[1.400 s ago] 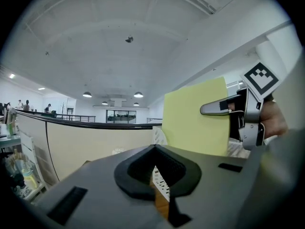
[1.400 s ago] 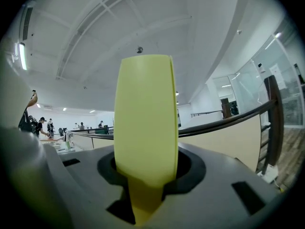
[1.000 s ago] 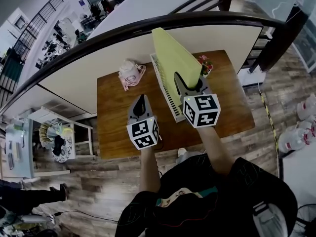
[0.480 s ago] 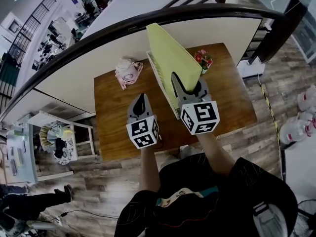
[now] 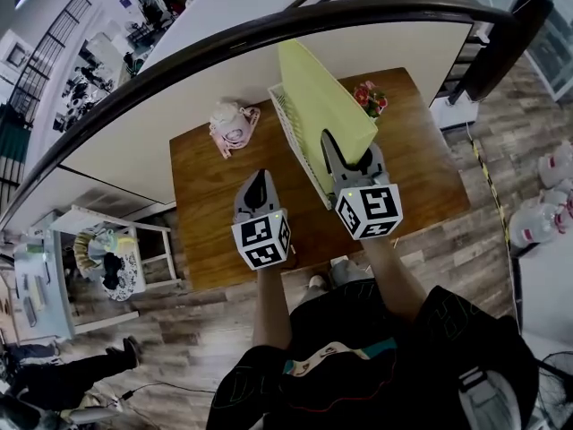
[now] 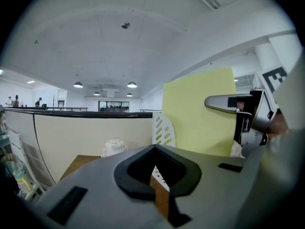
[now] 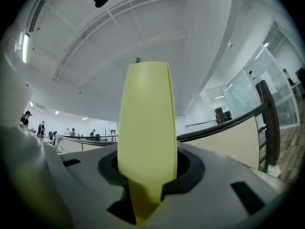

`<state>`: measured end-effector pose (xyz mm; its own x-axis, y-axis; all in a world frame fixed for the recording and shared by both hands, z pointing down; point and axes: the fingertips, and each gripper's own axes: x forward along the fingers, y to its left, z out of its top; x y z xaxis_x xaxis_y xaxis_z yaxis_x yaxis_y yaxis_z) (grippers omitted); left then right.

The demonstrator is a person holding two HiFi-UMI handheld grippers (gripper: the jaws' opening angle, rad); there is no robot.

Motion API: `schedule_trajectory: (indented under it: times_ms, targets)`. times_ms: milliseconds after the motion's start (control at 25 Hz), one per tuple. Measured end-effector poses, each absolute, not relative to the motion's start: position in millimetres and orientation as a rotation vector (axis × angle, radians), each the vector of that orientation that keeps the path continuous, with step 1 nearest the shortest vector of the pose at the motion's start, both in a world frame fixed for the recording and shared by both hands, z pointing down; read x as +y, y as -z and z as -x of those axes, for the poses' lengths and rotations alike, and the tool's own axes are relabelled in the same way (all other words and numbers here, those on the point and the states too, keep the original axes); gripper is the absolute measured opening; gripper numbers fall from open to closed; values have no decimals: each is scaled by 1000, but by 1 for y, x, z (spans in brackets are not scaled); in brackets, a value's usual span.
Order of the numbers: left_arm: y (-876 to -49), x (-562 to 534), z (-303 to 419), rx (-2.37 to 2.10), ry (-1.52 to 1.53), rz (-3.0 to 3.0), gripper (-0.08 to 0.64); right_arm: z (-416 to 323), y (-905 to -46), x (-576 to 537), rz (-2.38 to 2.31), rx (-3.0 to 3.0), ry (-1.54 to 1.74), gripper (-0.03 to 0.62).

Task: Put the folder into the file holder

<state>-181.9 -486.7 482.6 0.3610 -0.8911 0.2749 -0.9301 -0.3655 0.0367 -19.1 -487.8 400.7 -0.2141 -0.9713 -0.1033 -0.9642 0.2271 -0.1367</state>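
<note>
My right claw (image 5: 351, 155) is clamped on the lower near end of the yellow-green folder (image 5: 322, 106), and its jaws have just been closing a little further with the folder between them. The folder stands tall on edge, right against the white slatted file holder (image 5: 295, 146) and leaning across its top. I cannot tell whether its bottom edge is already down in a slot. My left claw (image 5: 260, 179) hangs empty with its jaws together, near the holder on the side away from the folder, and touches nothing.

I see four ways this could go wrong:

- **Bottom edge snags.** It could land on the top of a divider instead of in a gap. If I push on then, the folder buckles or twists in my pads.
- **Folder swings.** I hold it by one low end only, so the tall free part can swing away from the holder and lever the edge out of line.
- **Holder moves.** It looks light, and nothing braces it. A sideways shove from the folder could slide or tip it on the wooden table (image 5: 206, 204).
- **Flower pot is struck.** The small flower pot (image 5: 369, 98) sits just beyond the folder, on the holder's far side, and a swing that way could knock it.

Letting go before the folder is seated would probably let it topple out.
</note>
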Motion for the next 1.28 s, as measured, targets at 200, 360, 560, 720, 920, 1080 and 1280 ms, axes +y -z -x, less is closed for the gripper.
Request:
schedule_trajectory:
  times_ms: [200,360,560,720,920,1080,1280]
  targets:
    - [-502,-482,190,-1622,-336,-2402,-6,25,-446,-489,1908,2397,137,166]
    - [-519,-480,191,-1582,-323,-2363,-6,36,-485,-492,1944,2516,284,175]
    - [-526,-479,187,-1535,-271,-2344,-6,43,-502,-486,1925,2584,354,211]
    - [-531,-475,186,-1512,-262,-2340,-6,44,-499,-480,1912,2581,360,221]
    - [-525,-469,187,-1490,-241,-2363,-6,44,-496,-465,1941,2564,362,221]
    - [-516,-460,186,-1461,-218,-2401,-6,47,-488,-451,1955,2532,354,221]
    - [-512,-445,183,-1414,-198,-2435,-6,41,-480,-427,2018,2470,325,219]
